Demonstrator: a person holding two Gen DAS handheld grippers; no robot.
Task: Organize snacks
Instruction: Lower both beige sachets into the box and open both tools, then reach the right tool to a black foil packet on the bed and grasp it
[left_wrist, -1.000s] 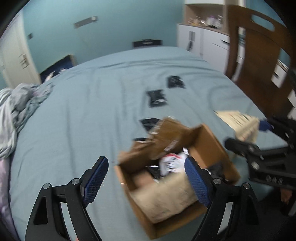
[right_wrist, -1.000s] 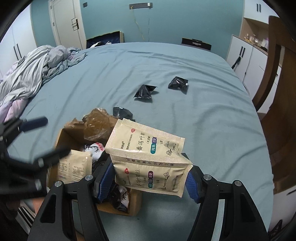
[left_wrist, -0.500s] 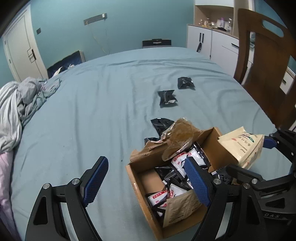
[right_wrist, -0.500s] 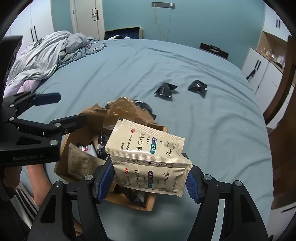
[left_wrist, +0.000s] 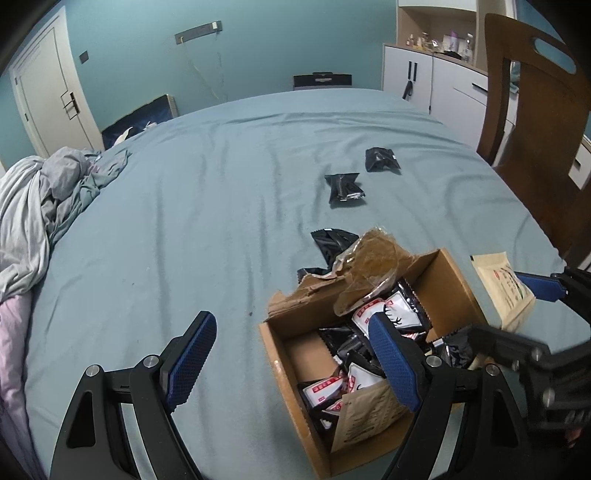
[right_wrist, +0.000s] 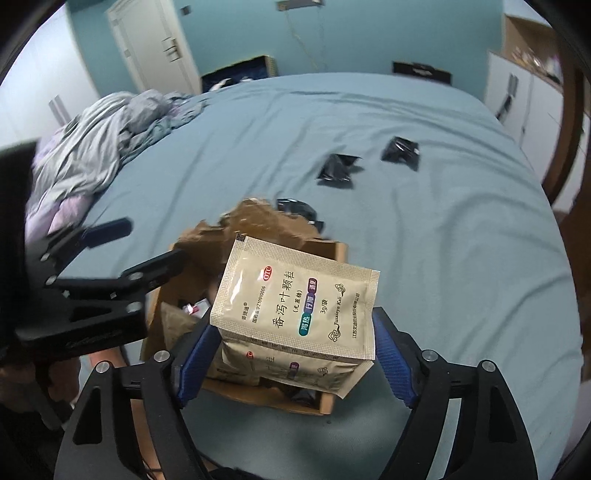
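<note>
An open cardboard box (left_wrist: 448, 280) (right_wrist: 336, 251) sits on the blue bed near its front edge, holding several black and white snack packets (left_wrist: 388, 317) and a beige sachet (left_wrist: 365, 417). My right gripper (right_wrist: 291, 354) is shut on a stack of beige sachets (right_wrist: 295, 302) and holds them just above the box's right side; they also show in the left wrist view (left_wrist: 506, 291). My left gripper (left_wrist: 291, 365) is open and empty, over the box's left edge. Three black packets (left_wrist: 345, 188) (left_wrist: 382, 158) (left_wrist: 332, 240) lie loose on the bed behind the box.
A crumpled grey blanket (left_wrist: 40, 206) (right_wrist: 110, 147) lies at the bed's left. A wooden chair (left_wrist: 535, 122) stands at the right edge. White cabinets (left_wrist: 432, 81) and a door (left_wrist: 48, 103) line the far wall. Crumpled brown wrapping (left_wrist: 373, 258) hangs over the box's back flap.
The left gripper has pulled back and risen, so the box's contents show more fully. The right gripper has carried the beige sachets up and over the box's right side.
</note>
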